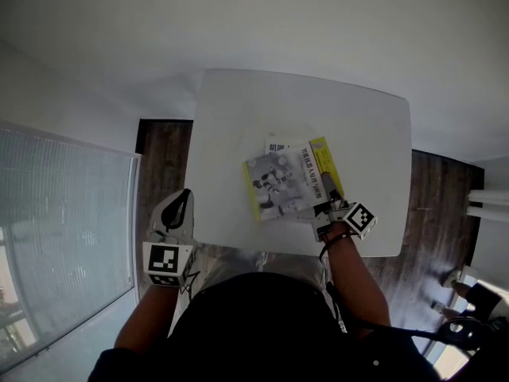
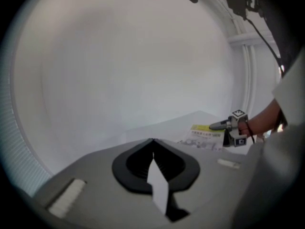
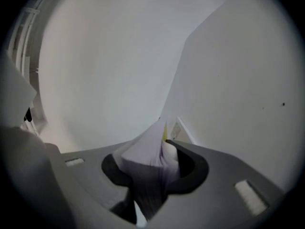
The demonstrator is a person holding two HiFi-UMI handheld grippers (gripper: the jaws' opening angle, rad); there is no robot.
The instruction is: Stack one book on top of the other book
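Right tool pinches the grey book's near-right corner — it lies on the yellow book, 2 long axes aligned; left tool, pressed together, farther off.

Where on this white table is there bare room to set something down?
Crowded: near-right, where the right gripper clamps the grey-and-yellow top book. Bare: the far strip of the white square table beyond that book, and the whole left half.

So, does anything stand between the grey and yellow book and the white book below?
Nothing visible does. The grey and yellow book already lies on the white book, its corner between the jaws of the right gripper.
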